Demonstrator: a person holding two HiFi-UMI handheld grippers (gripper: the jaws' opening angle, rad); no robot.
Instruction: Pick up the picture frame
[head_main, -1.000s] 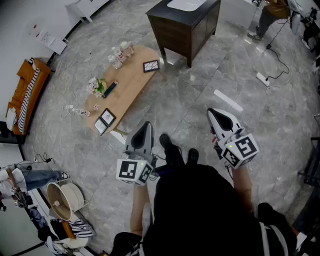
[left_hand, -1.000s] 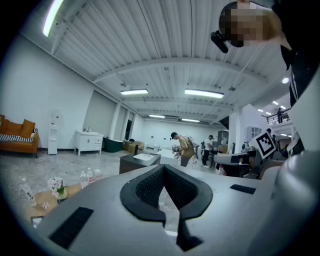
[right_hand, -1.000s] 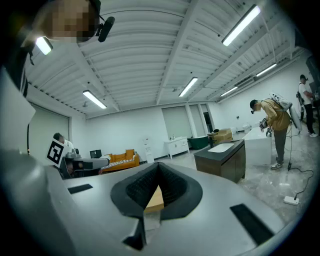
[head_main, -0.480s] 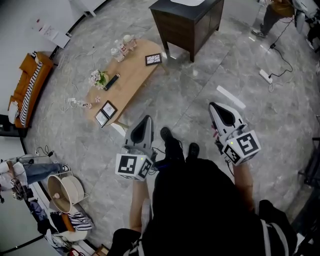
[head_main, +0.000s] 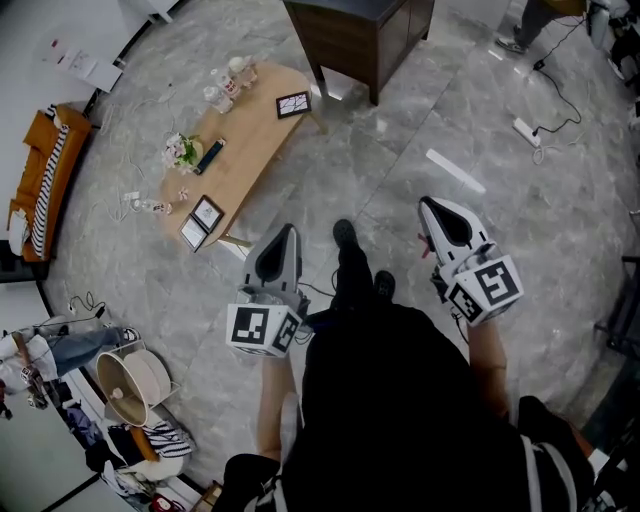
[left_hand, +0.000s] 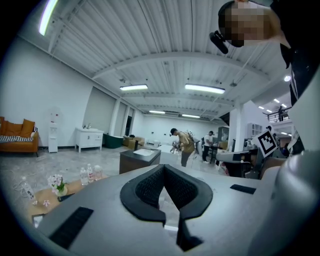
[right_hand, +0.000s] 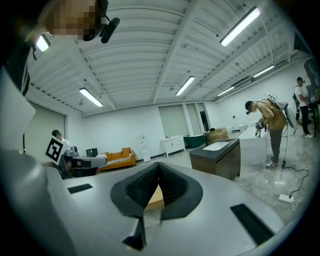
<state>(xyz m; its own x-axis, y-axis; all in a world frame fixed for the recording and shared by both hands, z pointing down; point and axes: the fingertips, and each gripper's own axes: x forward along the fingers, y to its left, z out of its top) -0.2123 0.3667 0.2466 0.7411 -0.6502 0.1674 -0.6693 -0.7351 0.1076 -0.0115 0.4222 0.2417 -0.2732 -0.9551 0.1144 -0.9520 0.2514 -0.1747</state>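
Note:
In the head view a black picture frame (head_main: 293, 104) lies on the far end of the oval wooden coffee table (head_main: 255, 140). Two more picture frames (head_main: 207, 213) sit at its near end. Both grippers hover over the floor, well short of the table. My left gripper (head_main: 285, 232) is shut and empty, its pads meeting in the left gripper view (left_hand: 163, 167). My right gripper (head_main: 432, 205) is also shut with nothing held (right_hand: 159, 165). The table's edge (left_hand: 42, 197) shows low left in the left gripper view.
On the table are a flower bunch (head_main: 181, 150), a remote (head_main: 209, 155) and bottles (head_main: 225, 85). A dark cabinet (head_main: 360, 30) stands beyond it. An orange sofa (head_main: 45, 180) is at left; a power strip (head_main: 527, 131) and cables lie at right. A person (right_hand: 272, 125) stands nearby.
The table and cabinet have slid up and left in the head view, and one foot has stepped forward. Both grippers keep their pose and stay shut.

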